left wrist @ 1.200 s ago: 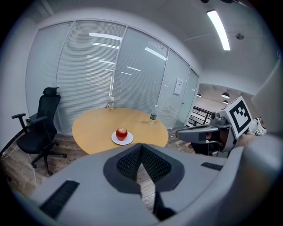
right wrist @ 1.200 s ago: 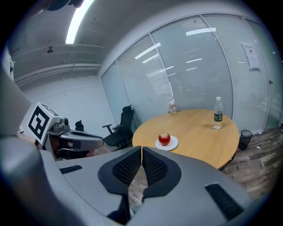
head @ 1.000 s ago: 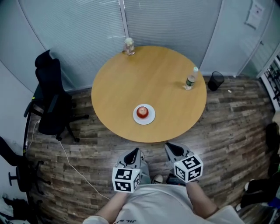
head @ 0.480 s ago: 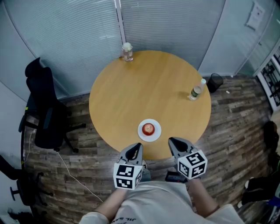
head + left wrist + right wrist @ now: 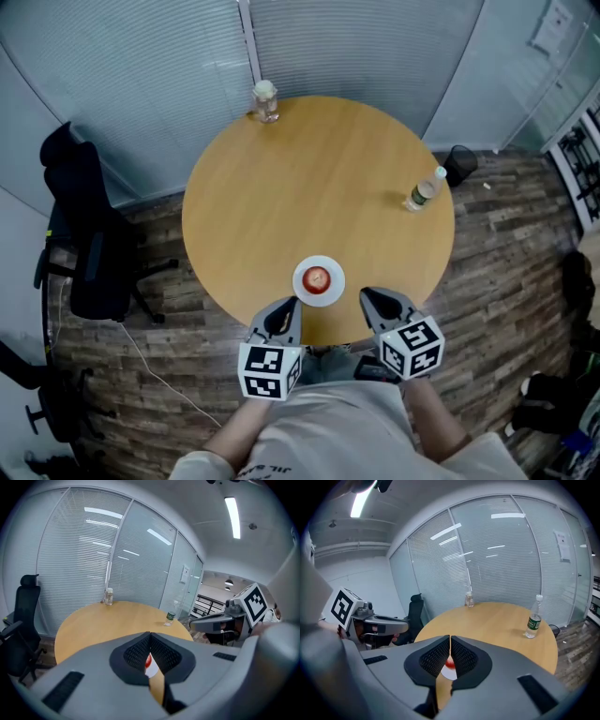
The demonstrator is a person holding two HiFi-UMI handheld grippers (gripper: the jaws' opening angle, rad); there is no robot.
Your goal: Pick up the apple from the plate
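Note:
A red apple (image 5: 317, 277) rests on a small white plate (image 5: 306, 292) near the front edge of the round wooden table (image 5: 309, 178). My left gripper (image 5: 285, 311) hovers at the table's edge just left of the plate, jaws shut and empty. On the other side of the plate, my right gripper (image 5: 372, 302) is shut and empty as well. In the left gripper view the apple (image 5: 148, 660) and plate (image 5: 152, 669) peek through the narrow slit between the fingers. In the right gripper view the apple (image 5: 450, 658) shows the same way.
A green-labelled water bottle (image 5: 424, 189) stands at the table's right edge and a small glass jar (image 5: 265, 100) at the far edge. A black office chair (image 5: 80, 234) is on the left, a black bin (image 5: 459, 165) on the right. Glass walls with blinds stand behind.
Both grippers have come forward from over the floor to the table's front edge, either side of the plate. Their jaws stayed shut.

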